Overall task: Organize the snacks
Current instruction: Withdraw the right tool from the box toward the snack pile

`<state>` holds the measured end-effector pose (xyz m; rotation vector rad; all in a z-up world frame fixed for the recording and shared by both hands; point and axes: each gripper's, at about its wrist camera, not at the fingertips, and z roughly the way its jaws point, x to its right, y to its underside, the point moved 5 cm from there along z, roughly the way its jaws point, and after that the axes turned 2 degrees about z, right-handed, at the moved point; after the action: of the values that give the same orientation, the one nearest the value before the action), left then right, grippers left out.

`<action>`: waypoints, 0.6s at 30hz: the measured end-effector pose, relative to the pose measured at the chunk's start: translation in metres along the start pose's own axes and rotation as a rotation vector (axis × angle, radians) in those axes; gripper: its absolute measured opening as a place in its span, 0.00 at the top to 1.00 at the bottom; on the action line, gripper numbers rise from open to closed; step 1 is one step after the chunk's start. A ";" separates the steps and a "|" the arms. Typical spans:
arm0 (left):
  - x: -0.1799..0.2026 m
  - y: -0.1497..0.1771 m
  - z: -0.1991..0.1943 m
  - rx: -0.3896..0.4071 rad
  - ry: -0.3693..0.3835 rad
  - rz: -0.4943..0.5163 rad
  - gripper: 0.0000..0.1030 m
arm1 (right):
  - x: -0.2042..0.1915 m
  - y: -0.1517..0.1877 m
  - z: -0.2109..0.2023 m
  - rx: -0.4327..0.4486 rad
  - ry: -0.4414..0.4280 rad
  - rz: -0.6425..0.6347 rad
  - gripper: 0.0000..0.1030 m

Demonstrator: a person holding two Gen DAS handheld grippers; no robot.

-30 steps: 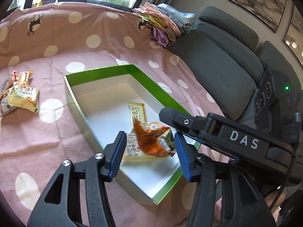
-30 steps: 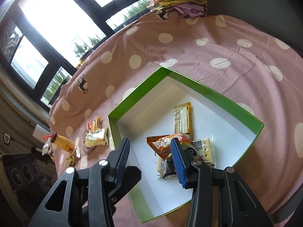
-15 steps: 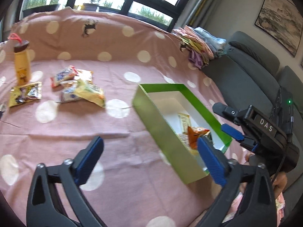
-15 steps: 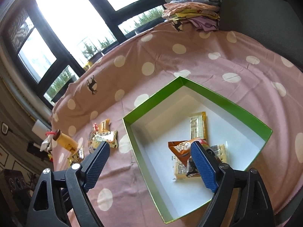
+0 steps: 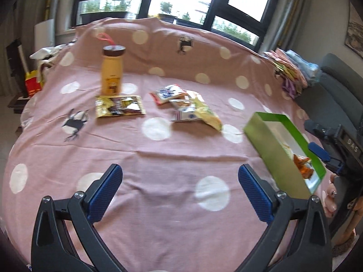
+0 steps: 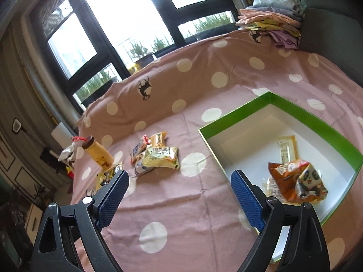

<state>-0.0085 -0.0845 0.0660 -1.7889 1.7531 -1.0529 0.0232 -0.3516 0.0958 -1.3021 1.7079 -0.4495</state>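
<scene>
The green box (image 6: 236,117) with a white inside sits on the pink dotted cloth. In it lie an orange panda snack packet (image 6: 297,181) and a pale bar wrapper (image 6: 287,149). My right gripper (image 6: 179,181) is open and empty, over the cloth just left of the box. My left gripper (image 5: 179,181) is open wide and empty above bare cloth, with the box (image 5: 270,145) off to its right. A heap of snack packets (image 5: 192,108) (image 6: 156,154), a gold packet (image 5: 120,108) and a yellow bottle (image 5: 112,72) lie further out.
Folded clothes (image 6: 272,25) are stacked at the far right by a grey sofa (image 5: 335,95). The other gripper's blue fingers (image 5: 318,152) and a person's hand (image 5: 330,195) show beside the box. A red and yellow carton (image 5: 33,83) stands off the cloth's left edge.
Both grippers' jaws have widened and the orange packet now lies loose in the box. The left gripper swung left from over the box toward the loose snacks; the right drew back leftward.
</scene>
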 end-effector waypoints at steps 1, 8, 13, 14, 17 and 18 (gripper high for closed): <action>-0.008 0.001 0.000 0.004 -0.014 -0.016 0.01 | -0.005 0.003 0.003 -0.003 -0.005 -0.006 0.11; -0.042 -0.003 -0.003 0.030 -0.049 -0.065 0.01 | -0.021 0.027 0.033 -0.073 0.016 -0.076 0.11; -0.060 0.001 0.002 0.021 -0.113 -0.052 0.01 | -0.024 0.038 0.045 -0.076 0.068 -0.096 0.11; -0.063 0.001 0.003 0.019 -0.117 -0.059 0.01 | -0.025 0.040 0.047 -0.082 0.076 -0.102 0.11; -0.071 0.002 0.002 0.006 -0.097 -0.097 0.01 | -0.028 0.047 0.054 -0.096 0.095 -0.119 0.11; -0.072 0.002 0.002 0.000 -0.086 -0.105 0.01 | -0.030 0.050 0.057 -0.101 0.099 -0.127 0.11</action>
<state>-0.0022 -0.0153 0.0477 -1.9154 1.6247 -1.0010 0.0426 -0.2927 0.0434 -1.4886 1.7554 -0.5146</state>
